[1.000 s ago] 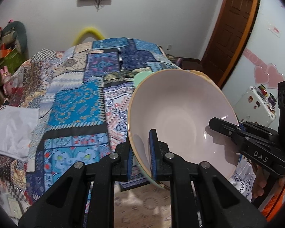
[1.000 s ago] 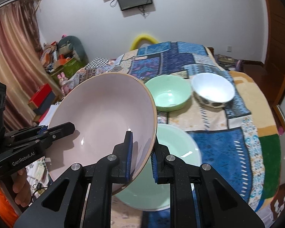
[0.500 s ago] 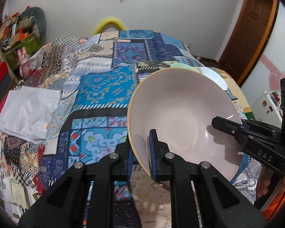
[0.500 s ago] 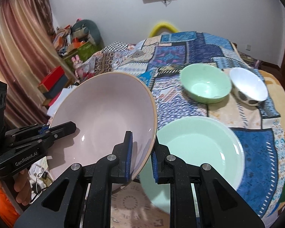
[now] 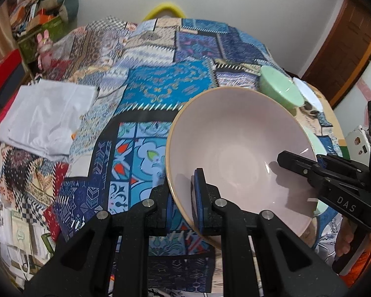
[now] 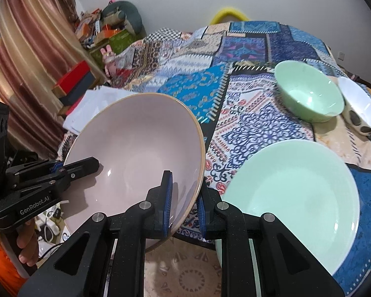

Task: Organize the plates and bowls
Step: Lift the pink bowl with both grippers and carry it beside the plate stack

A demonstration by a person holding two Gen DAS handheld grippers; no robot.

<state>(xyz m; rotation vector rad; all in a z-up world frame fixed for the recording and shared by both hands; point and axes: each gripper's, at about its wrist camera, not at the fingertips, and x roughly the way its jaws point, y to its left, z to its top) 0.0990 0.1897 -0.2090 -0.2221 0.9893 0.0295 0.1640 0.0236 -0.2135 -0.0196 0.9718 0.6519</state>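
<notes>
A large pink bowl [image 5: 240,153] with a tan rim hangs tilted over the near edge of the table, held from both sides. My left gripper [image 5: 183,190] is shut on its left rim, and my right gripper [image 6: 185,193] is shut on its right rim. Each gripper shows in the other's view: the right gripper [image 5: 296,165] and the left gripper [image 6: 81,165] both reach over the pink bowl [image 6: 136,153]. To the bowl's right a pale green plate [image 6: 294,198] lies flat. Behind it stand a green bowl [image 6: 309,96] and a white spotted bowl [image 6: 361,109].
A patchwork cloth [image 5: 160,91] covers the table. A folded white cloth [image 5: 47,116] lies at its left side. Boxes and clutter [image 6: 99,32] stand by the curtain on the left, and a wooden door [image 5: 351,49] is at the far right. A hand [image 6: 24,245] holds the left gripper.
Both grippers have carried the pink bowl lower and to the left. It no longer overlaps the green plate, which now lies uncovered to its right.
</notes>
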